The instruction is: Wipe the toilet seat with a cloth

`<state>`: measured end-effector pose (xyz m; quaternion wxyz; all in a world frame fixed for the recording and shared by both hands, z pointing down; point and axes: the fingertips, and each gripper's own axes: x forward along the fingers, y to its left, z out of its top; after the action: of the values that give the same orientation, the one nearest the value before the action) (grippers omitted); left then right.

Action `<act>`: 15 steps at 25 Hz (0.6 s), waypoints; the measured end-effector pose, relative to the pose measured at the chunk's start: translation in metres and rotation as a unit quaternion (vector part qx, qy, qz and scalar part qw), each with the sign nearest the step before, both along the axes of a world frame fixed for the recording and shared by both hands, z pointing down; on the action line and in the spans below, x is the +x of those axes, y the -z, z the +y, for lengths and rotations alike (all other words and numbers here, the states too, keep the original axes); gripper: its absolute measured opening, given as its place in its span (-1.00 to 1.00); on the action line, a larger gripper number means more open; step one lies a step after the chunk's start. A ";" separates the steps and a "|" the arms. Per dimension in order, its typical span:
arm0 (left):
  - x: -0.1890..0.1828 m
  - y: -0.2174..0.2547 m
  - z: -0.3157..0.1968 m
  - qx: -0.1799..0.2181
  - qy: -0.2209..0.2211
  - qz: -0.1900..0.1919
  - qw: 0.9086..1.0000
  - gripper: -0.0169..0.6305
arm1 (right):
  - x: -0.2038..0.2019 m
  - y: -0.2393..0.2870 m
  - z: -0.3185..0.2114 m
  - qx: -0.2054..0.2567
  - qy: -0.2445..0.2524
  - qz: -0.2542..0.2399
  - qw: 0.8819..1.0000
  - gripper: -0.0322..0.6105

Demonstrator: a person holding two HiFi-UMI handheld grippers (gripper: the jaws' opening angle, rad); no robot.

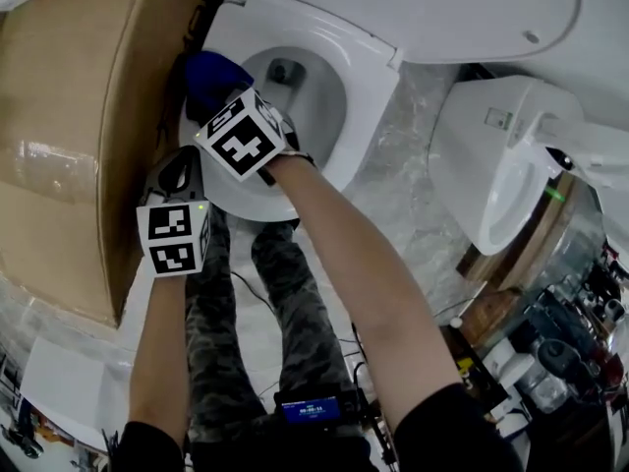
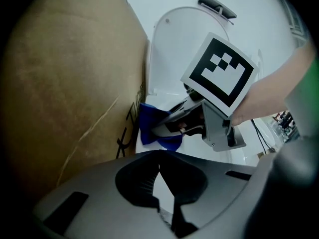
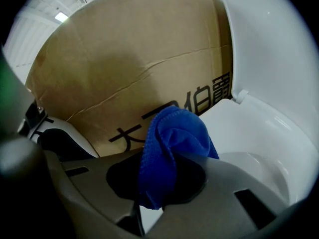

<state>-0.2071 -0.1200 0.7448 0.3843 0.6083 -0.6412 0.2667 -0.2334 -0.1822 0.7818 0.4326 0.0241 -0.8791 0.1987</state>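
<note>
The white toilet seat lies down over the bowl, with its lid raised behind it. A blue cloth sits bunched on the seat's left rim, beside the cardboard. My right gripper is shut on the cloth, which bulges out between its jaws over the seat. My left gripper hovers just in front of the seat's near-left edge, jaws shut with nothing in them. From the left gripper view, the right gripper and the cloth show just ahead.
A tall cardboard box stands tight against the toilet's left side. A second white toilet is at the right, with cluttered items below it. The person's legs stand in front of the bowl.
</note>
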 end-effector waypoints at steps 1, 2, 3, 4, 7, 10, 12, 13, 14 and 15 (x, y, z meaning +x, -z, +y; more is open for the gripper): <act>0.001 0.000 0.006 -0.002 0.001 -0.002 1.000 -0.91 | 0.003 0.000 0.008 -0.002 0.007 0.002 1.000 -0.73; 0.002 0.000 0.012 -0.004 0.001 -0.005 1.000 -0.91 | 0.006 -0.001 0.017 -0.003 0.014 0.005 1.000 -0.73; 0.003 0.000 0.018 -0.006 0.002 -0.008 1.000 -0.91 | 0.010 -0.003 0.027 -0.004 0.022 0.008 1.000 -0.73; 0.003 -0.001 0.025 -0.009 0.003 -0.010 1.000 -0.91 | 0.015 -0.004 0.037 -0.005 0.029 0.011 0.999 -0.73; 0.005 -0.005 0.044 -0.015 0.007 -0.006 1.000 -0.91 | 0.029 -0.009 0.063 -0.008 0.047 0.019 0.999 -0.73; 0.009 -0.006 0.059 -0.020 0.004 -0.005 1.000 -0.91 | 0.041 -0.011 0.083 -0.014 0.051 0.023 0.998 -0.73; 0.012 -0.007 0.069 -0.023 0.004 -0.006 1.000 -0.91 | 0.049 -0.011 0.094 -0.016 0.056 0.024 0.998 -0.73; 0.015 -0.008 0.073 -0.024 0.004 -0.007 1.000 -0.91 | 0.053 -0.011 0.100 -0.014 0.062 0.025 0.998 -0.73; 0.017 -0.008 0.076 -0.025 0.004 -0.008 1.000 -0.91 | 0.057 -0.011 0.106 -0.012 0.069 0.027 0.997 -0.73; 0.019 -0.009 0.079 -0.025 0.004 -0.008 1.000 -0.91 | 0.061 -0.011 0.112 -0.009 0.076 0.029 0.997 -0.73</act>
<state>-0.1880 -0.0415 0.7536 0.3953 0.5937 -0.6400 0.2858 -0.1723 -0.0705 0.7925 0.4722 -0.0414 -0.8634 0.1726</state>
